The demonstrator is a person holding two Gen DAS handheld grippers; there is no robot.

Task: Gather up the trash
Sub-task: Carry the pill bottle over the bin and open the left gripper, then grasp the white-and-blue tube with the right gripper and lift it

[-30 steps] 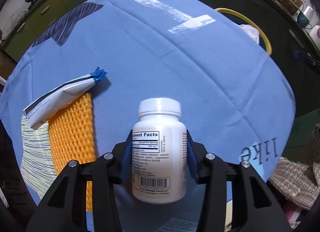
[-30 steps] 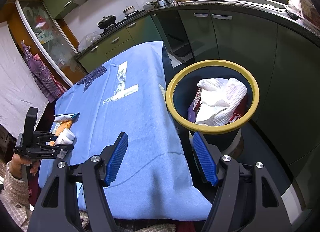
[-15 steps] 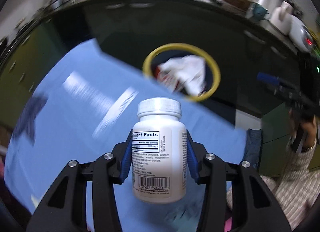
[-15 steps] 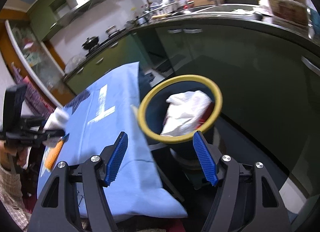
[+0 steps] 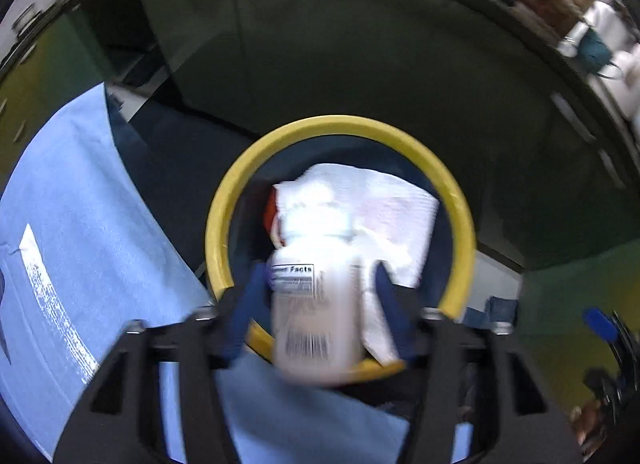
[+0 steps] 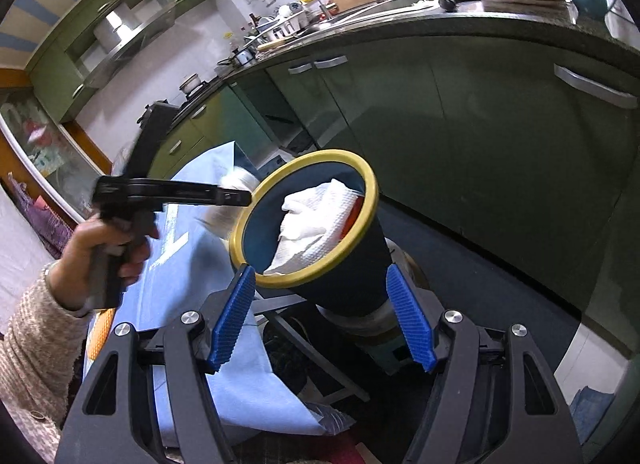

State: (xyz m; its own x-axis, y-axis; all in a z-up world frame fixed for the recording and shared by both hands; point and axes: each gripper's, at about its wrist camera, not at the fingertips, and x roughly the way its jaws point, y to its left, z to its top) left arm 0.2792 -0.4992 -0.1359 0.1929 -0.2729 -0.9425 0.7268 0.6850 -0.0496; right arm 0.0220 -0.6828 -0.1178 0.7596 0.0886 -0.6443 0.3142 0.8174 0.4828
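Beside the bench draped in a light blue cloth (image 5: 80, 224), a dark blue round bin with a yellow rim (image 5: 460, 200) is standing on the floor, holding a crumpled white paper towel (image 5: 384, 208) over a red item (image 5: 270, 208) that is only partly showing. Left tool (image 5: 320, 296): its blue-padded fingers (image 5: 390, 316) are sitting on either side of a white plastic supplement bottle with a white cap and a printed label (image 5: 316, 304); the picture is blurred by motion, and whether the pads are pressing the bottle or standing just apart from it cannot be told. The bottle is hanging upright at the near edge of the bin's opening, in front of the paper towel. Right tool (image 6: 320, 320): its ribbed blue pads (image 6: 410, 324) are standing wide apart, holding nothing, pointing toward the bin from beside the bench. From the right wrist view, the left tool is reaching level toward the yellow rim, gripped by a hand (image 6: 104, 252) in a beige knitted sleeve (image 6: 36, 344). Dark green kitchen cabinets (image 6: 460, 124) are running behind the bin.
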